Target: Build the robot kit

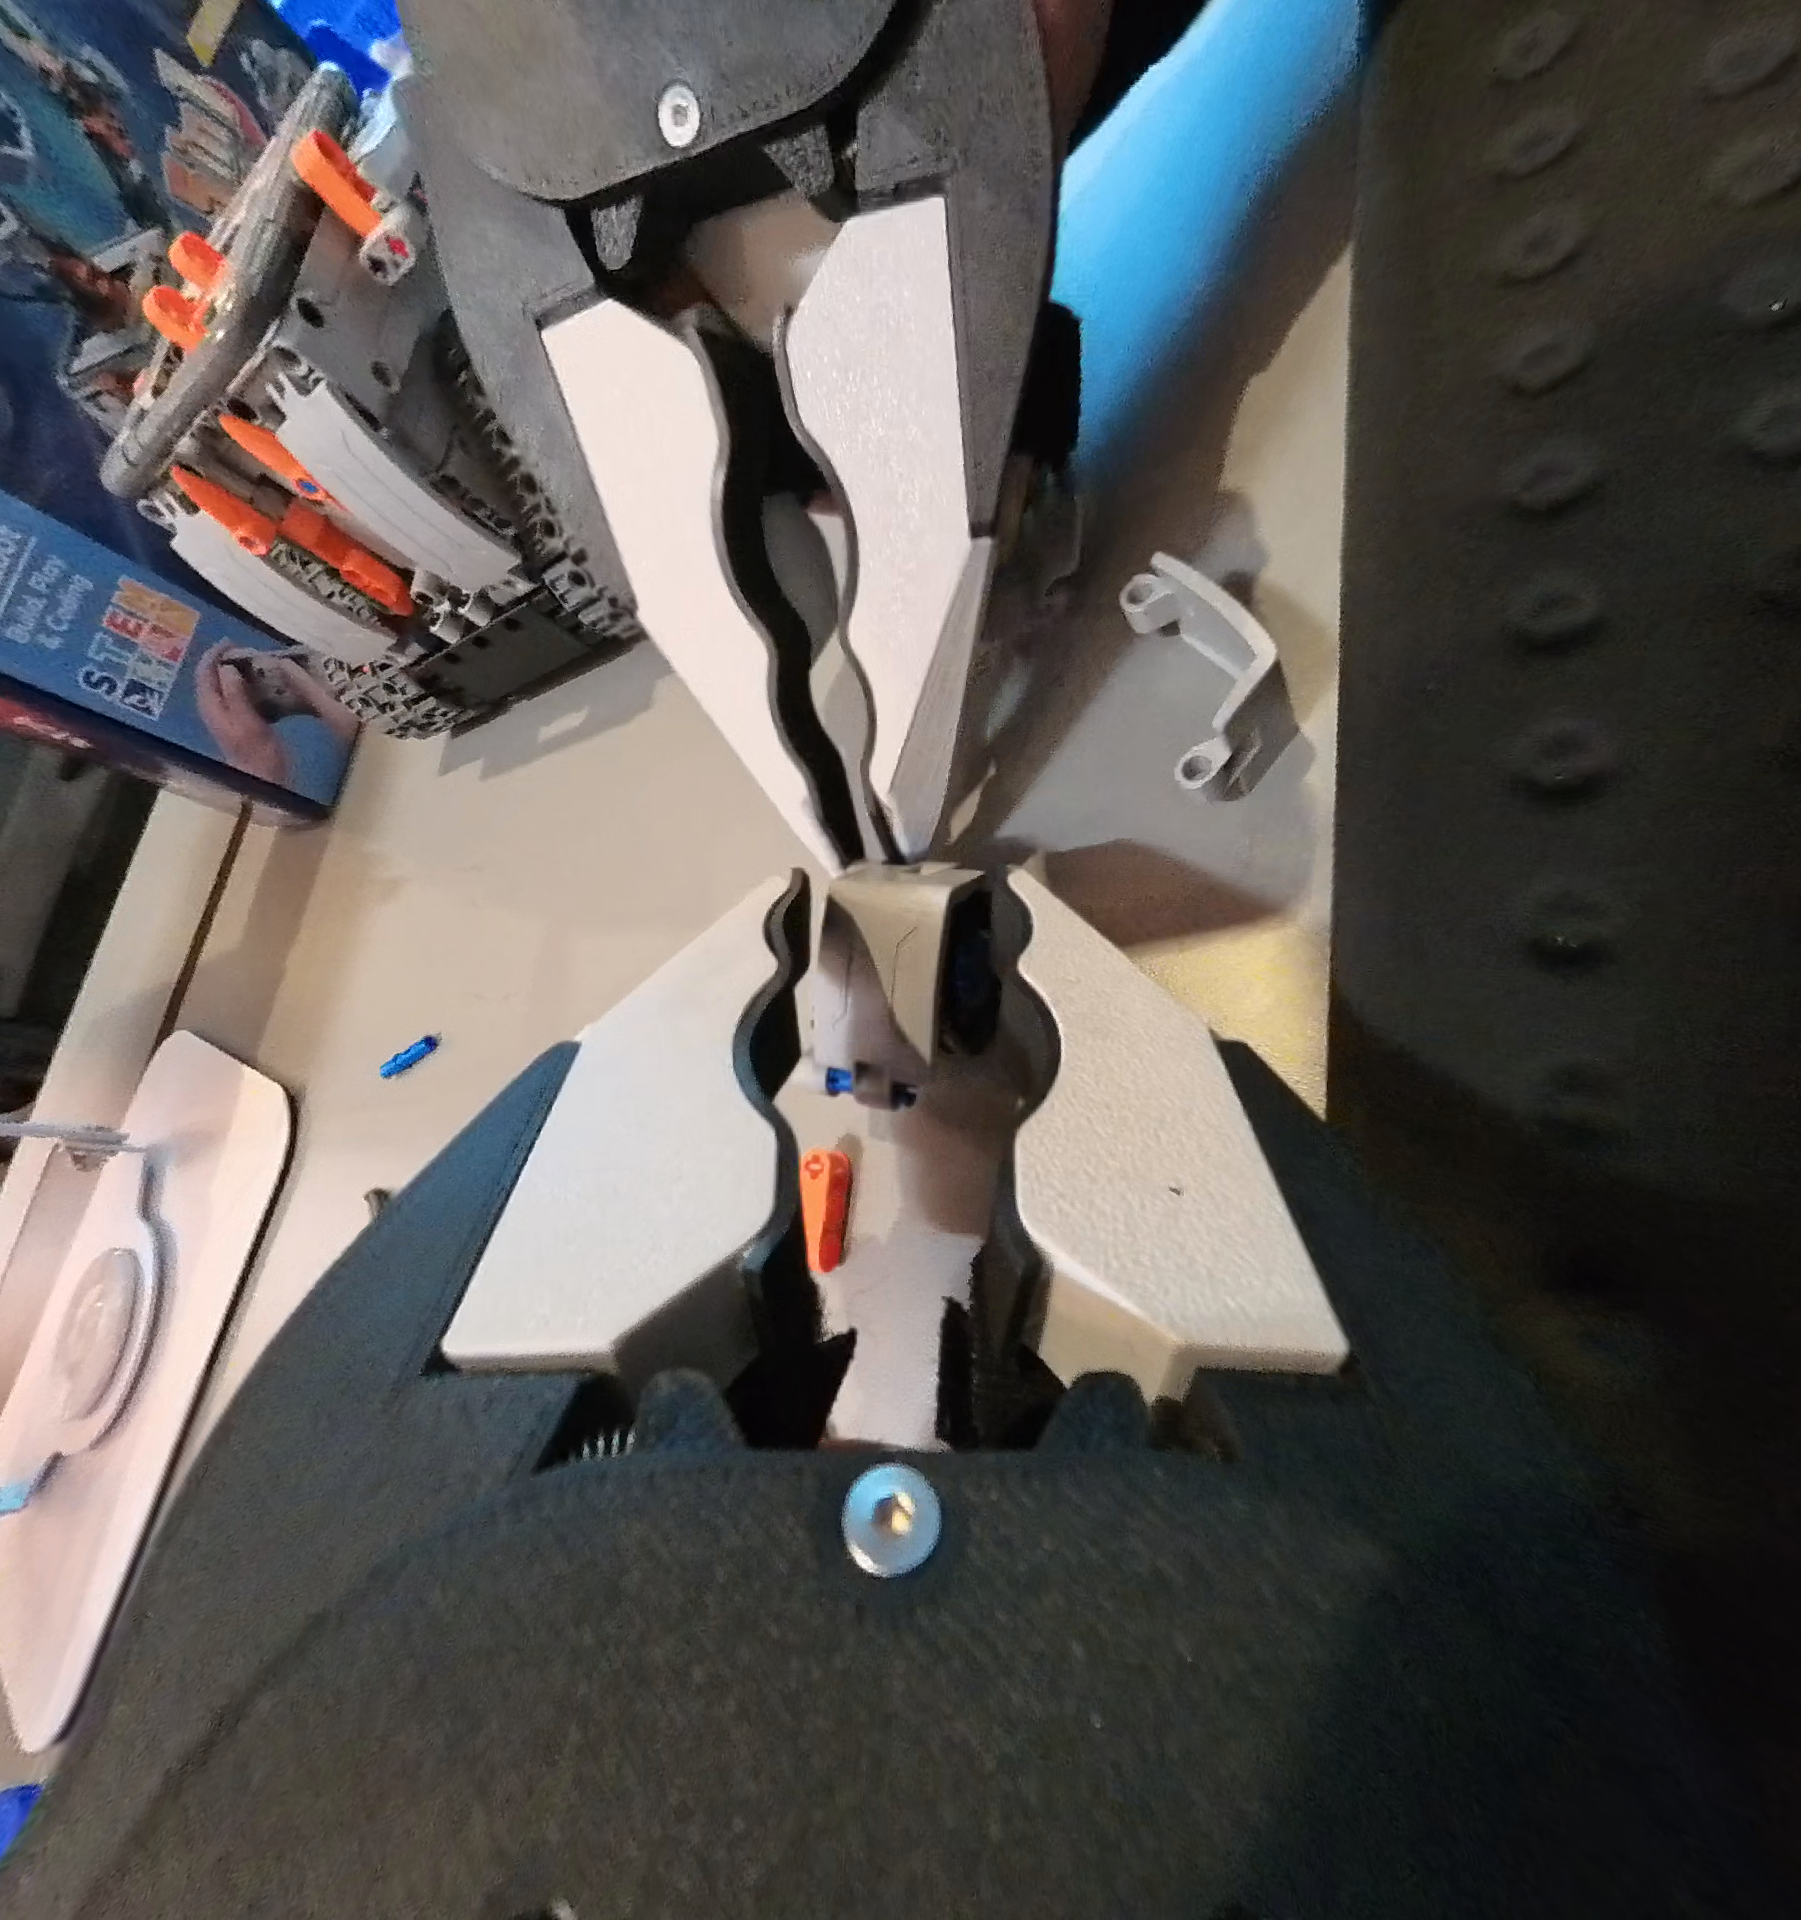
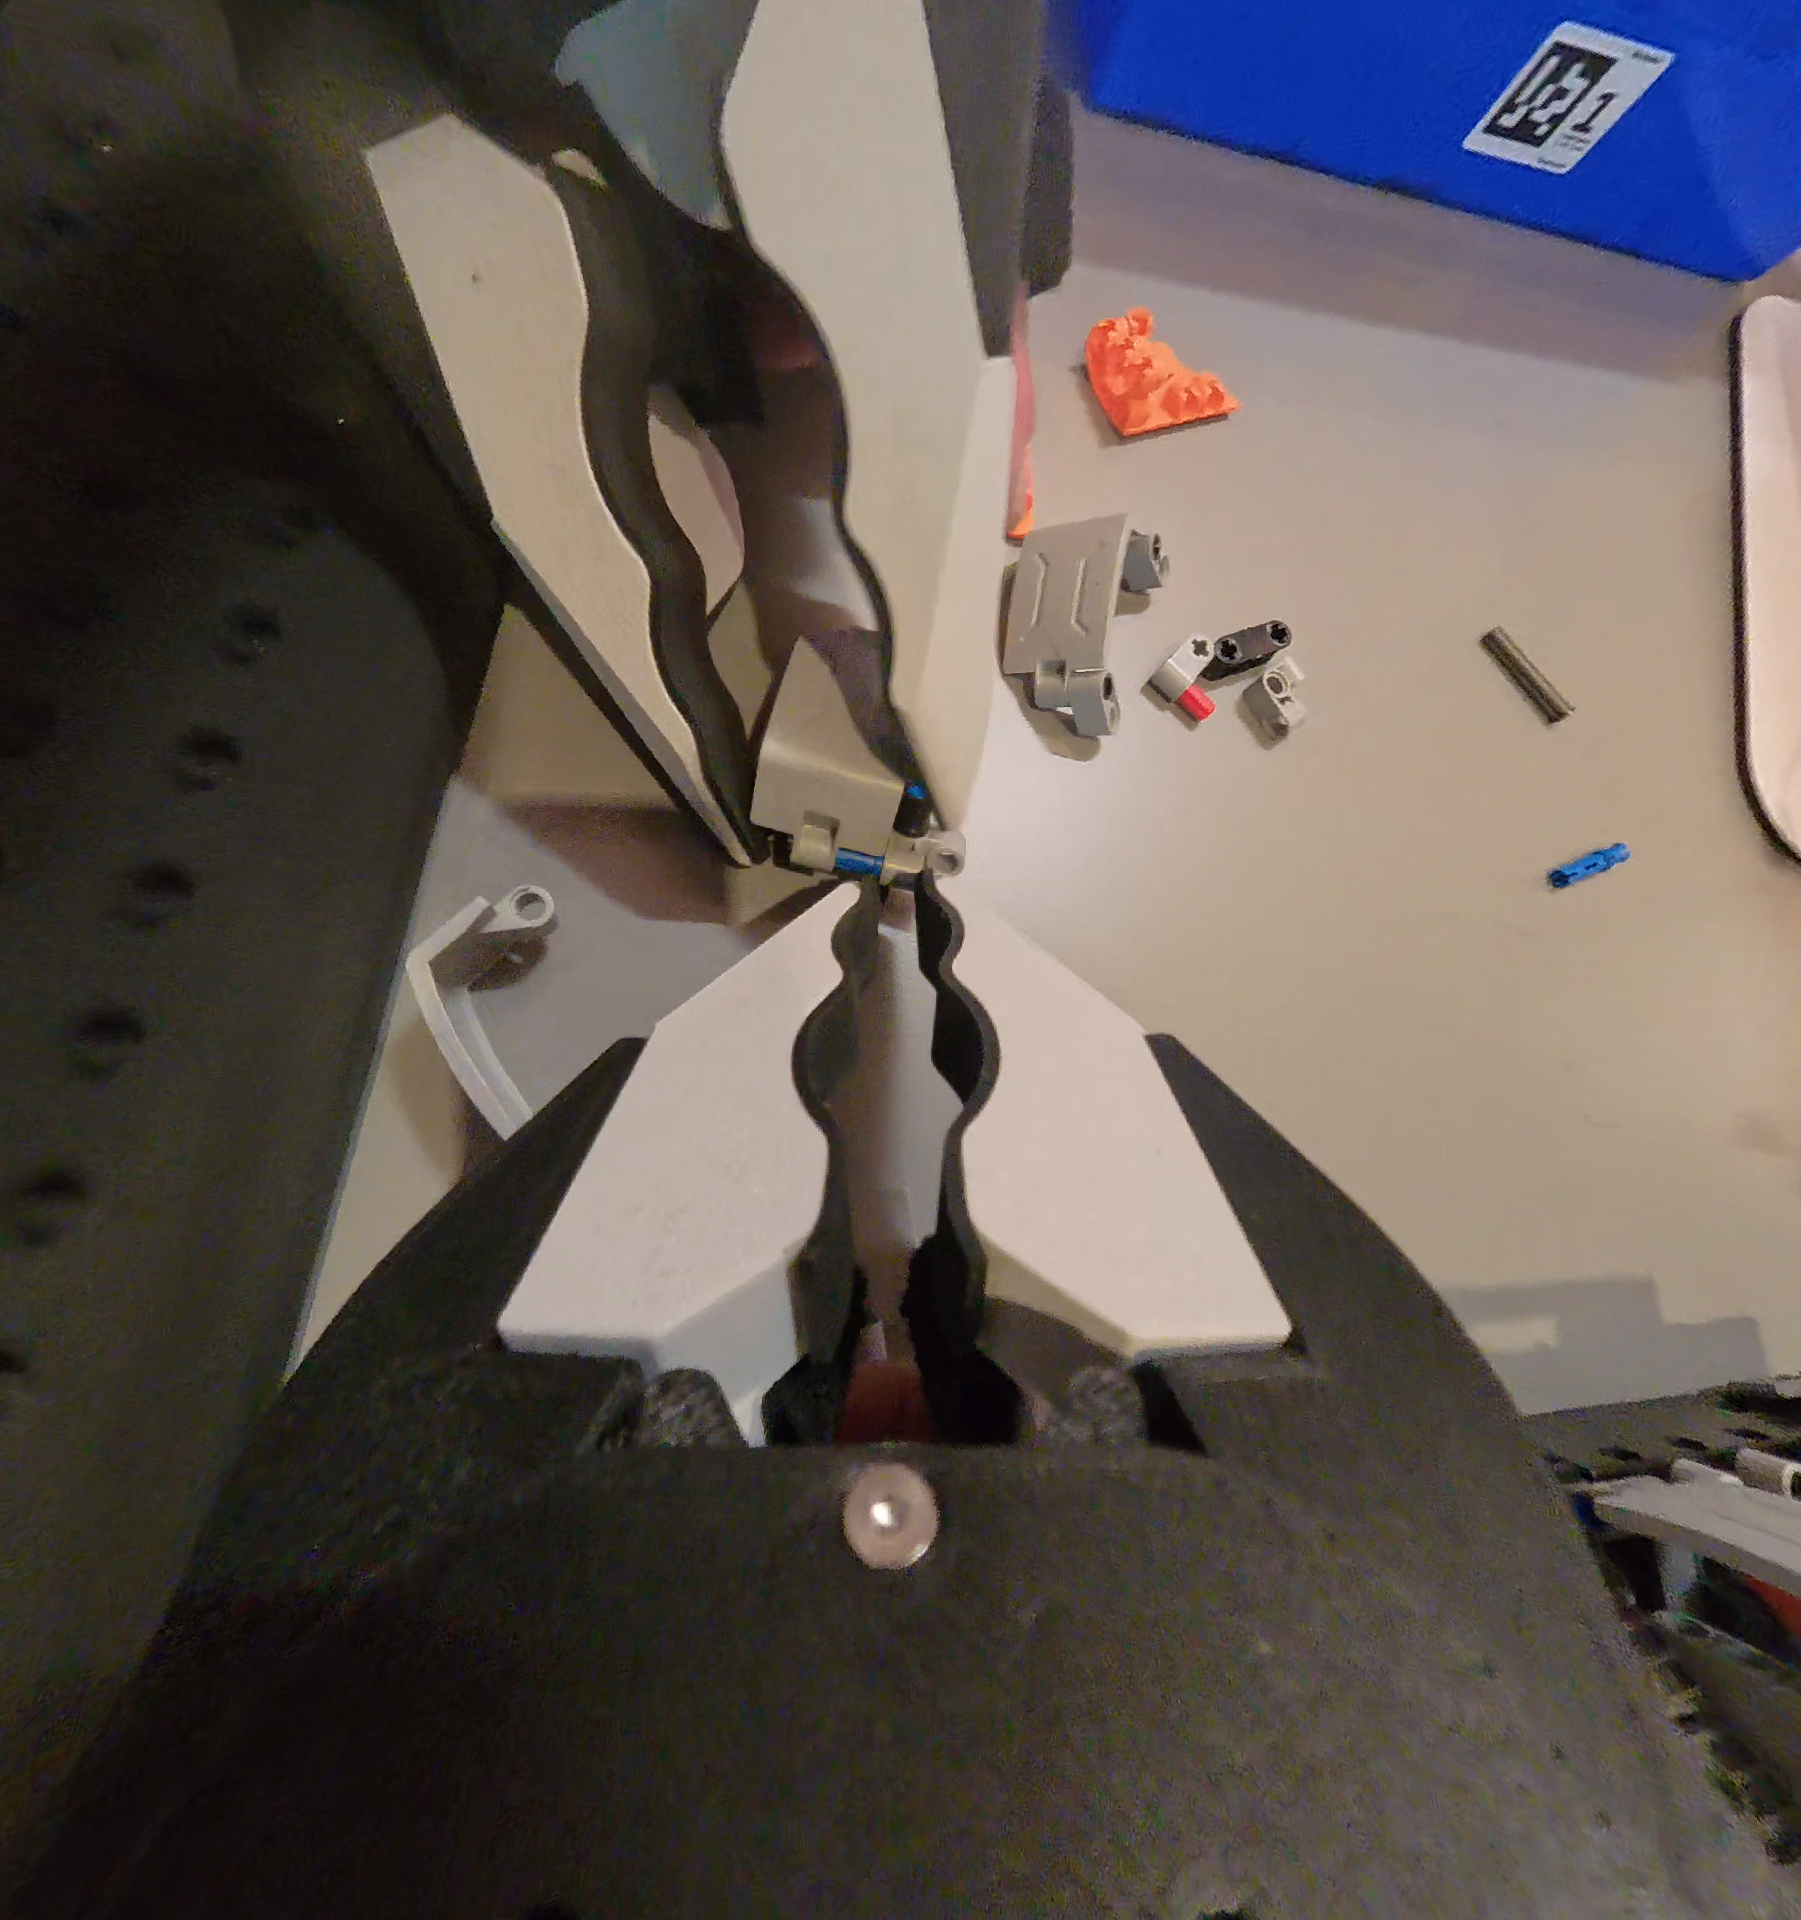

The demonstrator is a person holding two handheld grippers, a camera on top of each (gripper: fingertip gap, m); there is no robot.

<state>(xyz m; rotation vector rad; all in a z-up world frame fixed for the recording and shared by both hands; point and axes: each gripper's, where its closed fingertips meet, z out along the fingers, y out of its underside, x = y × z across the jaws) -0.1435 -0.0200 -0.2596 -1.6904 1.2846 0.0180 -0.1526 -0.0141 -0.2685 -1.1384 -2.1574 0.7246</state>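
My left gripper [image 1: 901,899] is shut on a grey angled panel piece [image 1: 891,961] with a blue pin at its near end, held above the beige table [image 1: 522,894]. The same piece shows in the right wrist view [image 2: 823,774], held by the left gripper [image 2: 834,836] coming from above. My right gripper [image 2: 891,899] meets it tip to tip, its jaws nearly closed on a small grey connector [image 2: 927,850] on the piece's pin end. In the left wrist view the right gripper [image 1: 880,844] touches the top of the piece.
A grey, white and orange brick model [image 1: 356,468] stands by a blue box [image 1: 127,644]. Loose parts lie about: a blue pin [image 2: 1587,864], a grey panel [image 2: 1067,613], small connectors [image 2: 1228,675], a black axle [image 2: 1524,675], an orange piece [image 2: 1156,379], a curved grey piece [image 1: 1213,665]. A white tray [image 1: 117,1247] and a blue bin [image 2: 1447,114] border the table. My left and right fingertips are right by each other. The black axle [image 2: 1524,675] is about equally far from each gripper, around 20 cm.
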